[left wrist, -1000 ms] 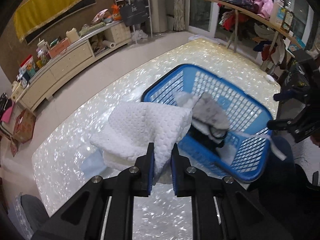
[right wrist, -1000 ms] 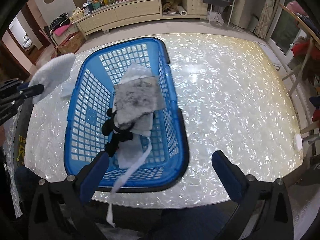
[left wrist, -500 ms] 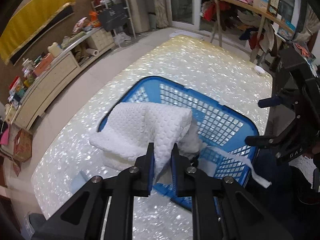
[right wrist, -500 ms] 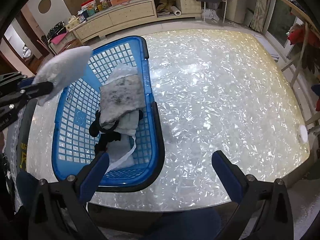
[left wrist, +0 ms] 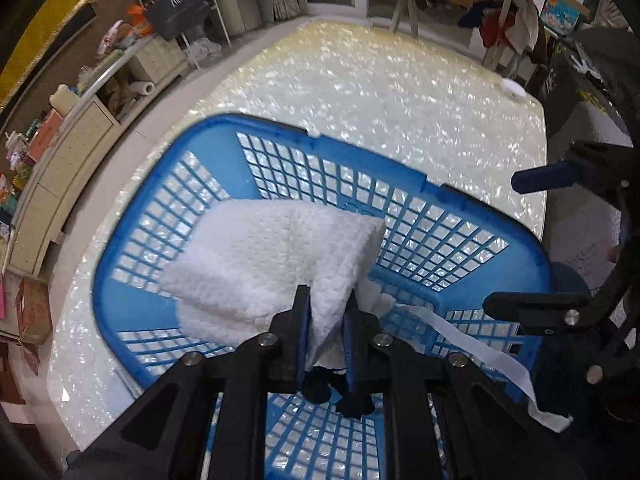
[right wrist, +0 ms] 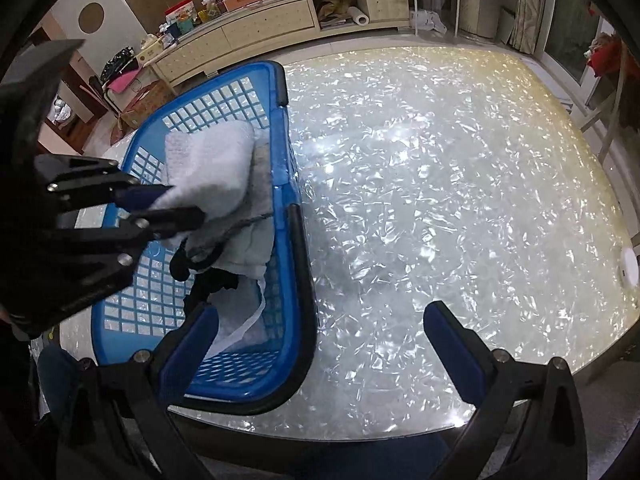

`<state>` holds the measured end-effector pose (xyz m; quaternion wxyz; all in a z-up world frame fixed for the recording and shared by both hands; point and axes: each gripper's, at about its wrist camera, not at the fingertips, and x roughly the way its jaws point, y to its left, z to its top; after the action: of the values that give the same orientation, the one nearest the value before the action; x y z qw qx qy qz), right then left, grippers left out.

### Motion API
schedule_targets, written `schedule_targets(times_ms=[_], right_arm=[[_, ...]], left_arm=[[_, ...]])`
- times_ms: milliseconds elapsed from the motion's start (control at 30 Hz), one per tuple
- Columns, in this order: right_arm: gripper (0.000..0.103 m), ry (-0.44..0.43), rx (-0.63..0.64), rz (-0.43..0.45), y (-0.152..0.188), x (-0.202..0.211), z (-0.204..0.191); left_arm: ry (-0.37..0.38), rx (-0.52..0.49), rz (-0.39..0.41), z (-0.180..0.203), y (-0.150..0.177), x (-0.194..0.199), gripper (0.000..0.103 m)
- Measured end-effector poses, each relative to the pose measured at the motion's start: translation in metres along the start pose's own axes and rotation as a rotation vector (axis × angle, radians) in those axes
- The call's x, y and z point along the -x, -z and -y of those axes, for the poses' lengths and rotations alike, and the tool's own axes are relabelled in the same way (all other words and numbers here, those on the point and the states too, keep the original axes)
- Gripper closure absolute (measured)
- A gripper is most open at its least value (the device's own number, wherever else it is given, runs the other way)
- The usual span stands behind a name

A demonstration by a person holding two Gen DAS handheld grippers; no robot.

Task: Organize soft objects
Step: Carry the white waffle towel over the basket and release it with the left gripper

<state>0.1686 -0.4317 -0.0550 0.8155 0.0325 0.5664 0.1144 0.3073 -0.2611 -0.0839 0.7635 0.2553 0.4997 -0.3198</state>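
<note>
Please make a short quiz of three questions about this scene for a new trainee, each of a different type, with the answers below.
1. True or false: the left gripper is shut on the white padded cloth.
2. Where is the cloth now? A) over the blue basket B) flat on the table C) on the floor
3. Fill in: the right gripper has its jaws ____ and holds nothing.

Key: 1 true; 2 A; 3 open

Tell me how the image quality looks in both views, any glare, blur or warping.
Left wrist view: table and far basket rim smeared by motion blur, the towel sharper; strong fisheye curving with dark corners. Right wrist view: sharper, glare speckles across the glossy table, and the sideboard bows with the lens.
</note>
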Motion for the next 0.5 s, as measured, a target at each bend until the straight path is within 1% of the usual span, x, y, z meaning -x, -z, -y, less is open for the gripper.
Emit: schedule_targets(times_ms=[133,333,433,467,500], right_arm=[[0.0,-0.011,-0.008,-0.014,0.0,-0.006,0.006],[0.0,-0.022,-0.017,-0.02,0.001,-0.009,0.009],[0.0,-0.025,-0.018,-0.011,0.002,-0.003,0.009],[0.0,-0.024,-0.019,-0.009,0.002,-0.003,0.01],[0.0,-0.022,-0.019,-0.005,0.002,0.0,0.01]], left_arm=[[0.018,-0.002,-0.029,0.003,-0.001,-0.016,0.089],[0.029,-0.011,-0.045,0.006,-0.003,-0.023,0.087],[0.024,-0.004,-0.042,0.006,-0.005,-0.021,0.081],[0.024,-0.001,-0.041,0.006,-0.005,-0.02,0.077],[0.022,-0.001,-0.039,0.007,-0.005,-0.019,0.069]])
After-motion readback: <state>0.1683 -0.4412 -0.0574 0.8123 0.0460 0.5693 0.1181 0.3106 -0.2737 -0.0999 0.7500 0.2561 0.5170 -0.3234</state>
